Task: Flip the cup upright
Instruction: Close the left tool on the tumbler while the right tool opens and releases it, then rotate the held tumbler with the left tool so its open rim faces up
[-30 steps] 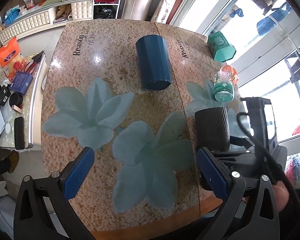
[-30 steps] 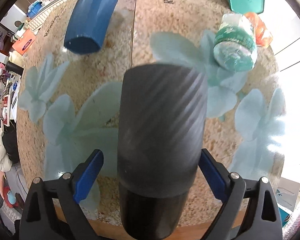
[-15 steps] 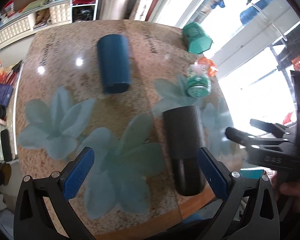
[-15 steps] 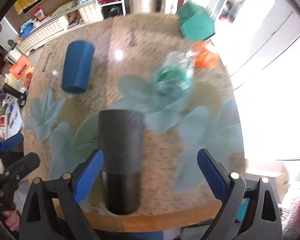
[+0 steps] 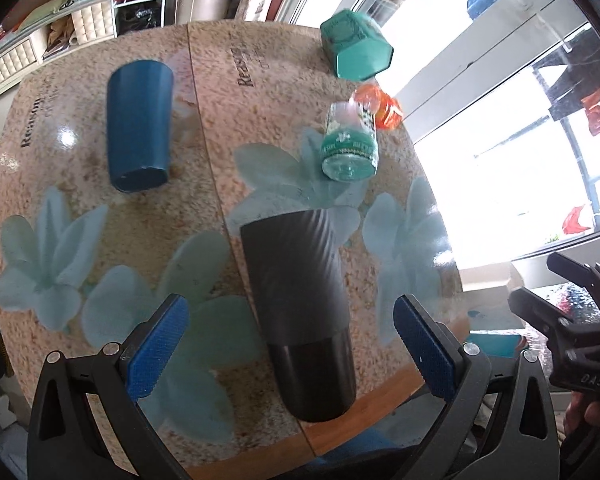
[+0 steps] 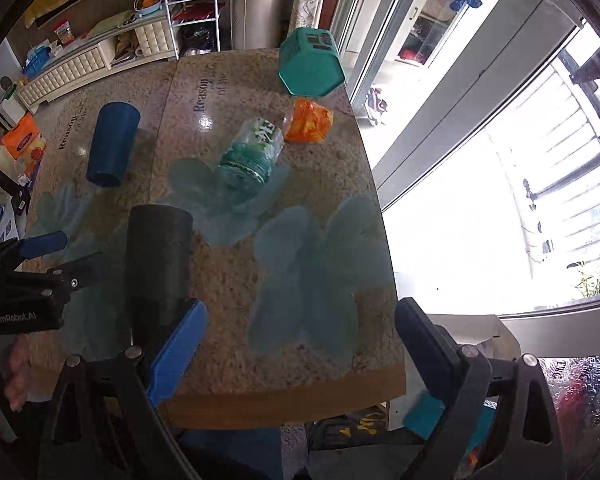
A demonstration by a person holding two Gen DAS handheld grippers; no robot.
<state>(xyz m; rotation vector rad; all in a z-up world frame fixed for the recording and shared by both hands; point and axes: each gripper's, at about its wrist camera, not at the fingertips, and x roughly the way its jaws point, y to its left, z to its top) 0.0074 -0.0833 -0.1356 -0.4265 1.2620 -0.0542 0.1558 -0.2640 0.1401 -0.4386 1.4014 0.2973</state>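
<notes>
The black cup (image 5: 300,312) lies on its side near the front edge of the bench (image 5: 100,264), between the spread fingers of the left tool (image 5: 288,344), untouched. The right tool (image 6: 300,348) hangs wide and empty, the cup just off its left finger.

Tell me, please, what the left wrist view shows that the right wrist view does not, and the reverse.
Only the left wrist view shows the open left gripper straddling the lying black cup. Only the right wrist view shows the open right gripper with no object between its fingers, and an orange tissue pack. Both show the blue cup, green bottle, teal hexagonal container and floral table.
</notes>
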